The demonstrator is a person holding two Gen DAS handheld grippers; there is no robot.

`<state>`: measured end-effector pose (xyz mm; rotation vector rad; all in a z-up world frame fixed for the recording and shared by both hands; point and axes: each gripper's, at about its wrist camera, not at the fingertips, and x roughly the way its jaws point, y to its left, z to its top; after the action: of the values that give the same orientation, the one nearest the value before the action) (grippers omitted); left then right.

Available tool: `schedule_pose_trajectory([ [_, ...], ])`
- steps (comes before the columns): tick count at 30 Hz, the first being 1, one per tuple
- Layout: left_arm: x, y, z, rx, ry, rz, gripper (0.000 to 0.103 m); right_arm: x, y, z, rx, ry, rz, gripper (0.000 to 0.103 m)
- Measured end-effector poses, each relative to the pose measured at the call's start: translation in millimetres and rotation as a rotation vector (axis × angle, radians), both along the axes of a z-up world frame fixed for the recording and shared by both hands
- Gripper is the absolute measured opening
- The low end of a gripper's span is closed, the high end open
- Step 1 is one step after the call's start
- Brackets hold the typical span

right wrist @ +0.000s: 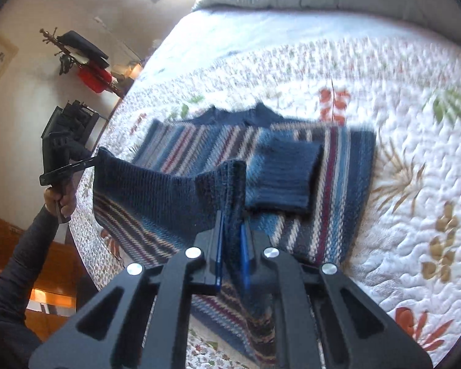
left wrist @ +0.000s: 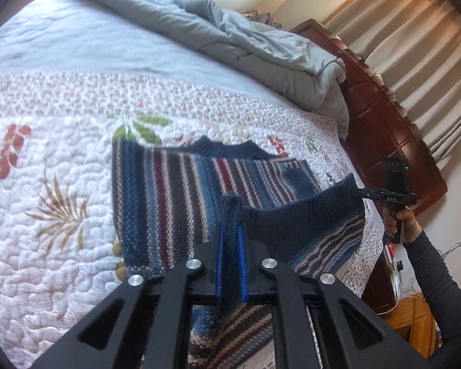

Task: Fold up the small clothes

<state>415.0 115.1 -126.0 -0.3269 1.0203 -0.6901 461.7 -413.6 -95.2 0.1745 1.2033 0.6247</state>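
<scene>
the striped sweater (left wrist: 181, 184) lies on the quilted bed (left wrist: 61, 160), its navy hem lifted. the left gripper (left wrist: 230, 246) and right gripper (right wrist: 232, 240) each clench a hem corner; the fold should go best with both carried level toward the collar, the edge taut.

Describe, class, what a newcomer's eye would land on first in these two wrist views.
First, the striped knit sweater lying on the floral quilt, its navy hem lifted off the bed. The left gripper and the right gripper each pinch that hem at one corner. Behind, a grey duvet lies bunched by the wooden headboard.
</scene>
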Motion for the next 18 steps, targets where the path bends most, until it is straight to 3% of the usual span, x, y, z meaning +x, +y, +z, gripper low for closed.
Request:
schedule_pose_trajectory([
  [5, 13.3, 2.0, 40.9, 0.008, -0.067, 0.001, 0.008, 14.4, 1.7, 32.6, 0.001, -0.082, -0.042, 0.008],
  [10, 55.6, -4.6, 58.6, 0.025, -0.092, 0.063, 0.008, 59.1, -1.8, 30.3, -0.02, -0.09, -0.167, 0.008],
  [13, 85.6, -10.9, 48.0, 0.046, -0.065, 0.104, 0.008, 87.2, -2.5, 7.9, -0.054, -0.043, -0.222, 0.008],
  [18, 130.0, -26.2, -12.1, 0.17, 0.075, 0.149, 0.008, 116.7, 4.0, -44.9, -0.175, 0.049, -0.26, 0.008],
])
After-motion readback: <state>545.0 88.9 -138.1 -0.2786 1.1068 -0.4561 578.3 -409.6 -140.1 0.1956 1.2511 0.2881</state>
